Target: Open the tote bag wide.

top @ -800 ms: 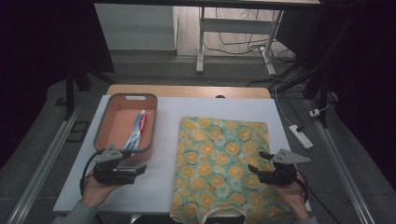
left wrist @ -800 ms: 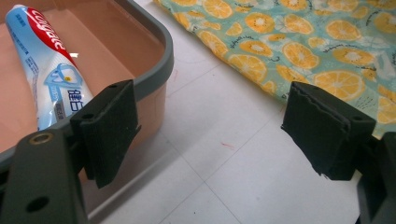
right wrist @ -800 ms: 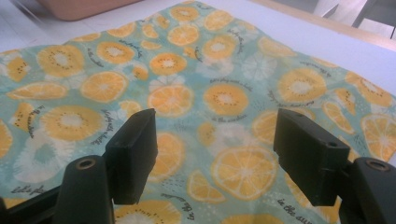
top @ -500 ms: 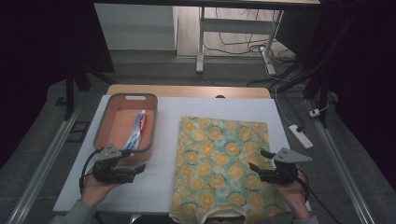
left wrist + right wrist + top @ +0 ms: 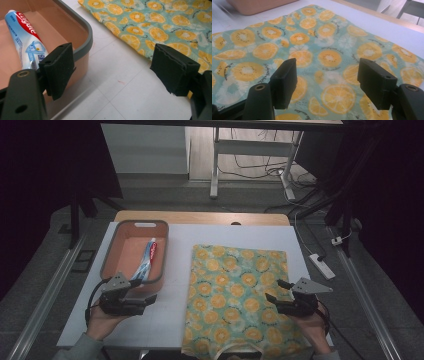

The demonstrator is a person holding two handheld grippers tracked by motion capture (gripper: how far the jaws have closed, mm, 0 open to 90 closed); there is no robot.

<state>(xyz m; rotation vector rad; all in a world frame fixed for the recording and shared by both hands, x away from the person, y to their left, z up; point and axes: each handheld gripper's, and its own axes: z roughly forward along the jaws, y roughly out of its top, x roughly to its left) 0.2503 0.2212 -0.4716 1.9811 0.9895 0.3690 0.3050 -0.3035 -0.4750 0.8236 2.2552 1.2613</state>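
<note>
Both our grippers hover with jaws wide apart, holding nothing.

On the left, our left gripper (image 5: 146, 299) sits at the near end of the orange bin (image 5: 112, 254), where the toothpaste tube (image 5: 148, 258) lies against the right wall. To its right the orange-print bag (image 5: 240, 295) lies flat on the white table (image 5: 175, 280), and our right gripper (image 5: 276, 291) hangs over the bag's right part.
</note>
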